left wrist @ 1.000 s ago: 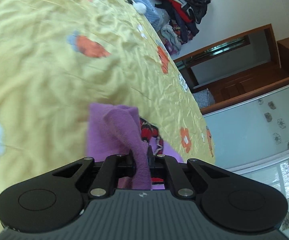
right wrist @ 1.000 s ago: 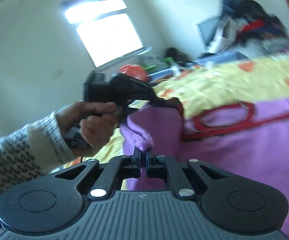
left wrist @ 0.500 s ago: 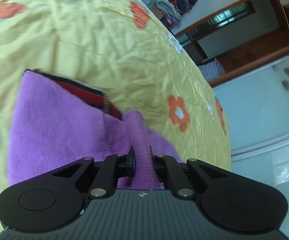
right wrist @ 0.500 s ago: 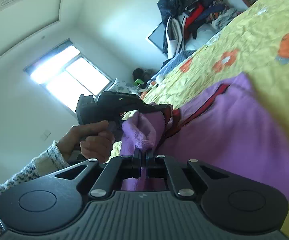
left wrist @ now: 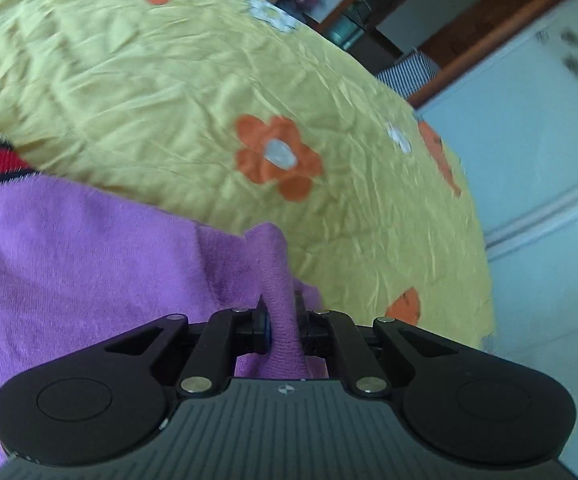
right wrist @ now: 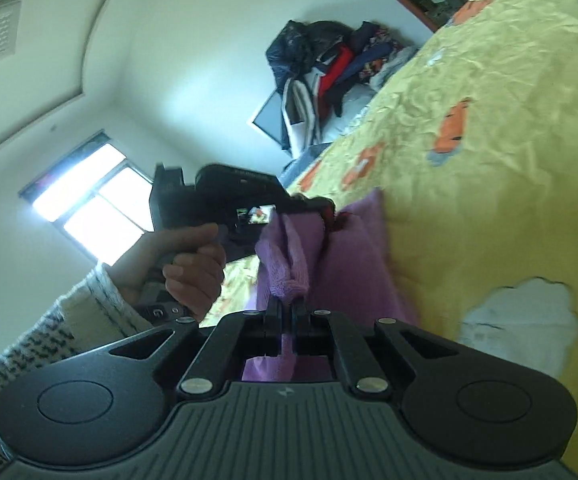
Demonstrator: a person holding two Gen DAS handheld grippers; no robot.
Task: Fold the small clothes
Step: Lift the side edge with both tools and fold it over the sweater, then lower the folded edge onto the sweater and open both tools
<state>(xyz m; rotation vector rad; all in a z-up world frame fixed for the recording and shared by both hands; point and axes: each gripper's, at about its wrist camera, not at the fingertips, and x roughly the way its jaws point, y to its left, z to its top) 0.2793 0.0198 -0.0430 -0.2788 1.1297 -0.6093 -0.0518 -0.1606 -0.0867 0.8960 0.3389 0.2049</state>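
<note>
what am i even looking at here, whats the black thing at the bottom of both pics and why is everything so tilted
There is no robot here. A person holds a handheld two-finger gripper in each hand, and each carries a wide-angle camera looking along its jaws, so the black shape at the bottom is the tool itself. Handheld fisheye cameras make the room look tilted and bent.

One picture comes from the left gripper, the other from the right gripper. In the right view you also see the person's hand holding the left tool.

The surface is a bed with a yellow flowered bedspread. On it lies a small purple garment with a red trim. Both pairs of jaws are shut on its fabric. A pile of clothes sits behind.
</note>
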